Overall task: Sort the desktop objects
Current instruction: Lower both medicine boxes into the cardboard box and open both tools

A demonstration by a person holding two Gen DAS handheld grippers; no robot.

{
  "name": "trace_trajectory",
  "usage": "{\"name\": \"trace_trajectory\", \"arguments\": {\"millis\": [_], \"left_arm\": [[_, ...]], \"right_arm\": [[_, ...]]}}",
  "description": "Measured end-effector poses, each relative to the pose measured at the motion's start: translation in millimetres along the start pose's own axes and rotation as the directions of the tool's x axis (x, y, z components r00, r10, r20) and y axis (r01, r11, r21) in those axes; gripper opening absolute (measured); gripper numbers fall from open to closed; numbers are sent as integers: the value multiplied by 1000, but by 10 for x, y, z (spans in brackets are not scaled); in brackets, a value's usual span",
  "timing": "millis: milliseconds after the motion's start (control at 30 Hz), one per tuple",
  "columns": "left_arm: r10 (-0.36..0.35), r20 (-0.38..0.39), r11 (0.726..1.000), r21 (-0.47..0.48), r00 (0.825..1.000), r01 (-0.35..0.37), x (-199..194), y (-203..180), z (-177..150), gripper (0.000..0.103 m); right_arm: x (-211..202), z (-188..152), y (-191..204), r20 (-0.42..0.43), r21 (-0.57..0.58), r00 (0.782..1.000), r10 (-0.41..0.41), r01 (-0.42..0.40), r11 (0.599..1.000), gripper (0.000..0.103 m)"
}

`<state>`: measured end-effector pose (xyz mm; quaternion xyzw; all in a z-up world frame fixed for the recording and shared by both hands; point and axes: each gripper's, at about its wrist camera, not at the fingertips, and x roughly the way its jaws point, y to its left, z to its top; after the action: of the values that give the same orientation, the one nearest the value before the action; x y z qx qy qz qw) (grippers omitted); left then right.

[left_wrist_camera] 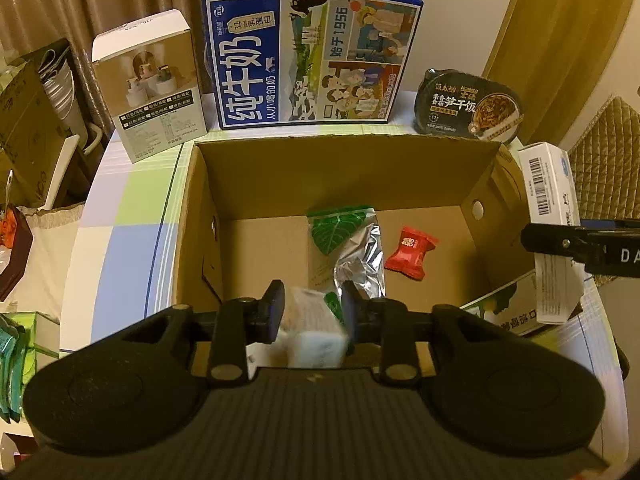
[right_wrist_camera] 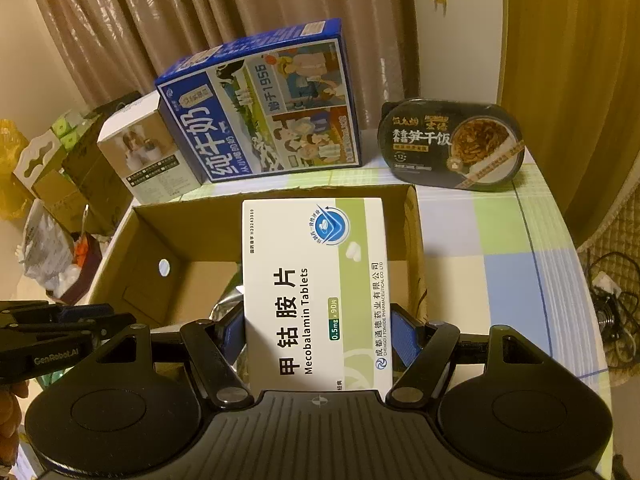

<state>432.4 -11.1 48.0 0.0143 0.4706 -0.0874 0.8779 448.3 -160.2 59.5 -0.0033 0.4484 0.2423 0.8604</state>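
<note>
Checked cloth in pale green, blue and cream covers the table (right_wrist_camera: 500, 240), with brown curtains (right_wrist_camera: 160, 20) hanging behind it. On it stands an open cardboard box (left_wrist_camera: 340, 168), backed by a blue milk carton (left_wrist_camera: 312, 52), a small white box (left_wrist_camera: 148, 84) and a black meal tub (left_wrist_camera: 468, 104). Above the box, the left gripper (left_wrist_camera: 310, 314) is clamped narrowly on a small blurred packet (left_wrist_camera: 314, 332), and the right gripper (right_wrist_camera: 316, 338), spread wider, grips a white tablet box (right_wrist_camera: 314, 292) by its sides.

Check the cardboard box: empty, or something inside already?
Not empty. The cardboard box already holds a green leaf packet, a silver pouch and a red candy on its floor.
</note>
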Motion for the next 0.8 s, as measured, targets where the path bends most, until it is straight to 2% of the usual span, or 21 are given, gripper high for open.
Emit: {"name": "trace_trajectory", "arguments": {"millis": [400, 533, 800], "left_arm": [[2, 6, 1000, 7, 1000, -2, -19, 42, -71, 25], [2, 15, 1000, 1, 1000, -2, -38, 73, -106, 32], [11, 10, 1000, 5, 1000, -11, -46, 86, -186, 33]], "right_arm": [[28, 11, 40, 18, -5, 1000, 3, -3, 1000, 69], [30, 22, 20, 39, 7, 999, -12, 11, 1000, 73], [-23, -21, 8, 44, -15, 999, -13, 13, 1000, 74]]}}
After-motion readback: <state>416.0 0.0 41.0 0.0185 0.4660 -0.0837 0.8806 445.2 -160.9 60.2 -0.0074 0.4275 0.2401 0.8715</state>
